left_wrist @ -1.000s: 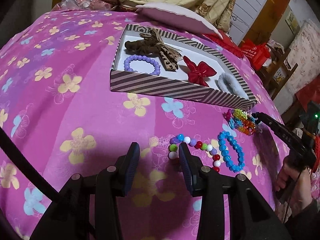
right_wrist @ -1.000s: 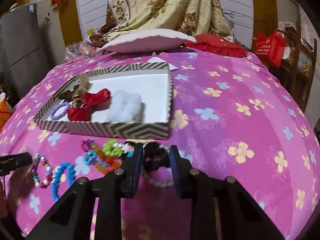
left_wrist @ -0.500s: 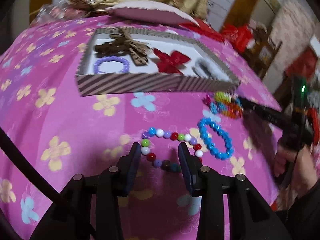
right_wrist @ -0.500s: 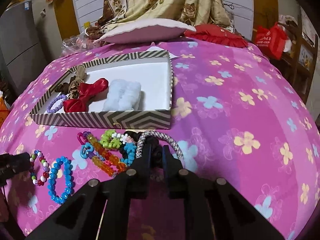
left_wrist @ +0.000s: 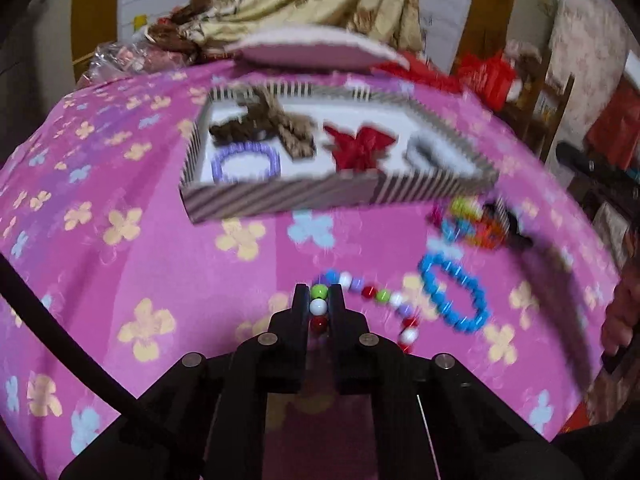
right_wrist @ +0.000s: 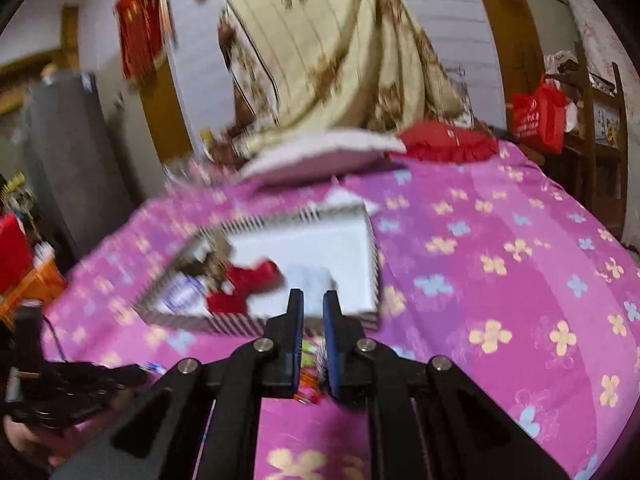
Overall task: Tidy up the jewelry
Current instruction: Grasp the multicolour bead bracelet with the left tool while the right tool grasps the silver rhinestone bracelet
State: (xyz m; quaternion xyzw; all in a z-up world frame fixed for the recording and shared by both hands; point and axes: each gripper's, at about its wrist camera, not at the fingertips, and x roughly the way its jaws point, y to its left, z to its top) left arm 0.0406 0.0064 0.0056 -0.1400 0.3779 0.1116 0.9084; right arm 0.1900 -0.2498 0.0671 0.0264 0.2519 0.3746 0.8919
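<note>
My left gripper (left_wrist: 319,292) is shut on the multicoloured bead bracelet (left_wrist: 384,295), with green, white and red beads pinched between its pads. A blue bead bracelet (left_wrist: 456,296) lies to its right on the pink cover. Beyond that is a colourful pile of bracelets (left_wrist: 468,224). The striped box (left_wrist: 280,196) holds a purple bracelet (left_wrist: 244,162), a brown bow, a red bow (left_wrist: 360,148) and a fluffy pale scrunchie. My right gripper (right_wrist: 313,300) is shut and raised in front of the box (right_wrist: 372,256). In the blurred left wrist view a black hair tie (left_wrist: 506,216) sits at its tip.
A pink pillow (left_wrist: 312,46) and a red cushion (right_wrist: 444,142) lie behind the box on the flowered cover. A person's hand (left_wrist: 620,320) holds the right gripper at the bed's right side. A wooden shelf with a red bag (right_wrist: 536,116) stands far right.
My left gripper went from open around the multicoloured bracelet to shut on its beads. My right gripper, shut half a second ago at the black hair tie, has lifted and tilted up.
</note>
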